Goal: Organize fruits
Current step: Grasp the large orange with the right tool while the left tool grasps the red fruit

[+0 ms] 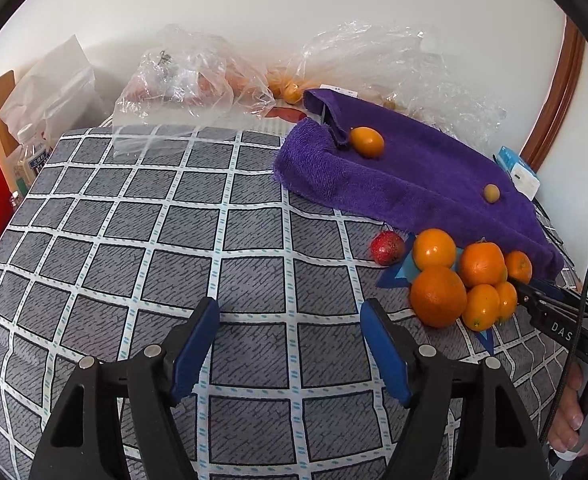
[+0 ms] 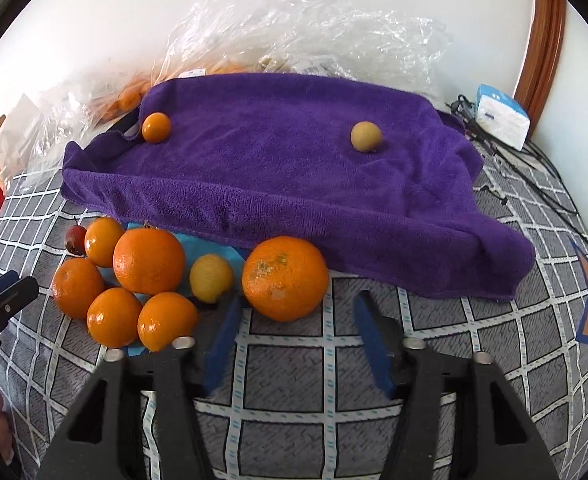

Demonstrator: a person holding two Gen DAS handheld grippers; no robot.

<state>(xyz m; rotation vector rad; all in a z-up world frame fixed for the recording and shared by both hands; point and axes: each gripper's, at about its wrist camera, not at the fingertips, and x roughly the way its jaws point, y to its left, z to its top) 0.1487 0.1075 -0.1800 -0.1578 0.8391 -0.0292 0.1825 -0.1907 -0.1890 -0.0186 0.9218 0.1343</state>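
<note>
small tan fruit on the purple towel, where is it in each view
Left wrist view: the small tan fruit lies right of centre, near the right end of the purple towel.
Right wrist view: the same fruit lies above centre, in the right half of the towel.
Shared landmark: the small orange fruit at the towel's left end.

Towel (image 2: 294, 184): purple. Oranges (image 2: 148, 261): bright orange. Worktop (image 1: 173, 248) cover: grey squares, white grid. Claw pads (image 1: 195, 354): blue.
</note>
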